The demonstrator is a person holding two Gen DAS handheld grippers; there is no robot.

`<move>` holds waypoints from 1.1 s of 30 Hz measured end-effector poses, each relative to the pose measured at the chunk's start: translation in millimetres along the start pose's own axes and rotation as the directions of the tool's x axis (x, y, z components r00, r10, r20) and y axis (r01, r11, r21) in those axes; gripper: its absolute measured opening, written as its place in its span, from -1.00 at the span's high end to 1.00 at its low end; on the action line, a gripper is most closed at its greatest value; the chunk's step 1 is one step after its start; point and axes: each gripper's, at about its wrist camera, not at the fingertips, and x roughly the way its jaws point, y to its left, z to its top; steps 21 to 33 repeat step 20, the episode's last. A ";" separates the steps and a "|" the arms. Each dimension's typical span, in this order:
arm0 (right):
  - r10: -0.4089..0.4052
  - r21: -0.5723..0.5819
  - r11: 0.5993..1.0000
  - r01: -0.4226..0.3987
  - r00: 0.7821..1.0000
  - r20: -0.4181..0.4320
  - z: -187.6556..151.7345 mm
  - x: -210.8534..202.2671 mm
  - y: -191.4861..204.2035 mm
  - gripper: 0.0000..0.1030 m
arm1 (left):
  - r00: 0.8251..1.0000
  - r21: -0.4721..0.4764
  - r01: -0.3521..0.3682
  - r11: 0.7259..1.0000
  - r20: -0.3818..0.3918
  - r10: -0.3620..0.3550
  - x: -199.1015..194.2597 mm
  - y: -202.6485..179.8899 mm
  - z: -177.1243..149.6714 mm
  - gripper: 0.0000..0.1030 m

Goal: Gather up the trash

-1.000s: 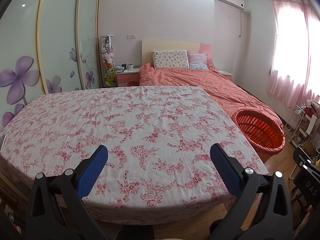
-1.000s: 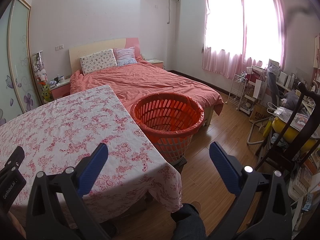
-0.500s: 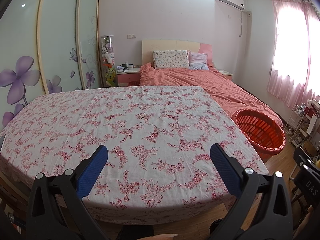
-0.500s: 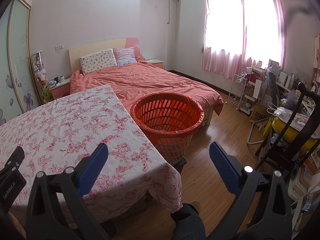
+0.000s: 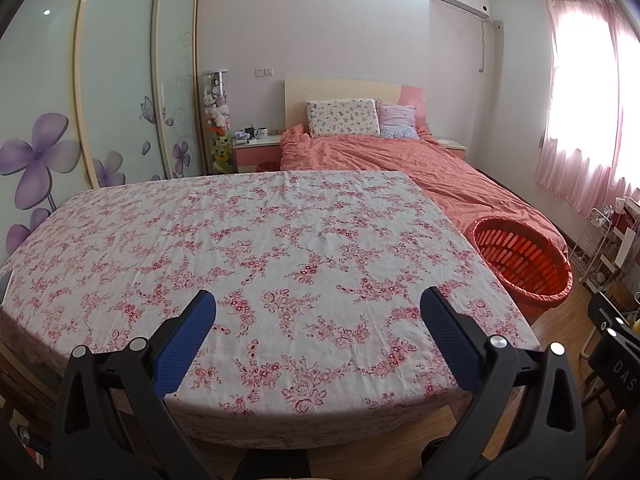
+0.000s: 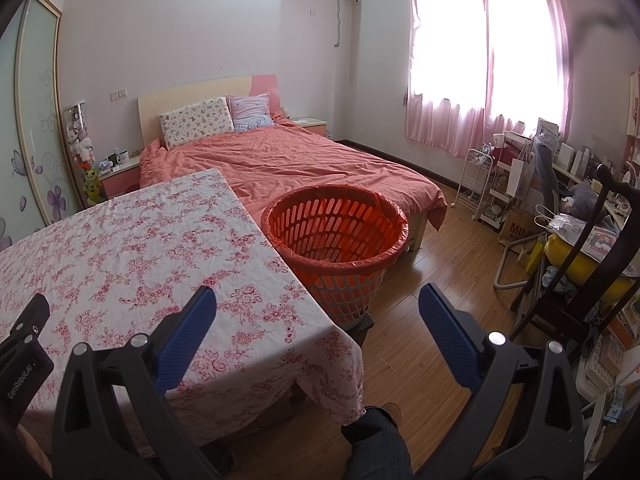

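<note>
Hovering over the near edge of a table draped in a pink floral tablecloth [image 5: 280,240], the left gripper [image 5: 318,306] has its blue-padded fingers [image 5: 184,344] spread wide with nothing between them. In its view the orange laundry-style basket [image 5: 524,258], lined with an orange bag, sits at about 3 o'clock, just beside the table's right edge and in front of the bed [image 5: 400,160].

The right gripper [image 6: 318,304] is likewise spread wide and holding nothing, poised above the table's right corner. From this side the basket [image 6: 336,232] appears at 12 o'clock beyond the fingertips, standing on the wooden floor [image 6: 432,280] between the tablecloth [image 6: 120,248] and the foot of the bed [image 6: 300,164]. Inside it only the slotted wall and liner show. At 9 o'clock the black body of the left gripper [image 6: 24,352] pokes in over the cloth. A dark wooden chair [image 6: 592,264] stands at 3 o'clock, near cluttered shelves.
</note>
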 end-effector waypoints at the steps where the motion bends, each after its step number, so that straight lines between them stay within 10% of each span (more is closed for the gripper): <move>1: 0.000 0.000 1.000 0.000 1.000 0.000 0.0 0.2 -0.2 -0.92 | 1.000 0.000 -0.001 1.000 0.000 0.001 0.3 -0.3 0.3 -0.96; 33: -0.001 0.001 1.000 0.001 1.000 -0.001 0.3 0.3 -0.4 -0.92 | 1.000 0.000 -0.003 1.000 -0.005 0.003 0.4 2.0 -2.1 -0.96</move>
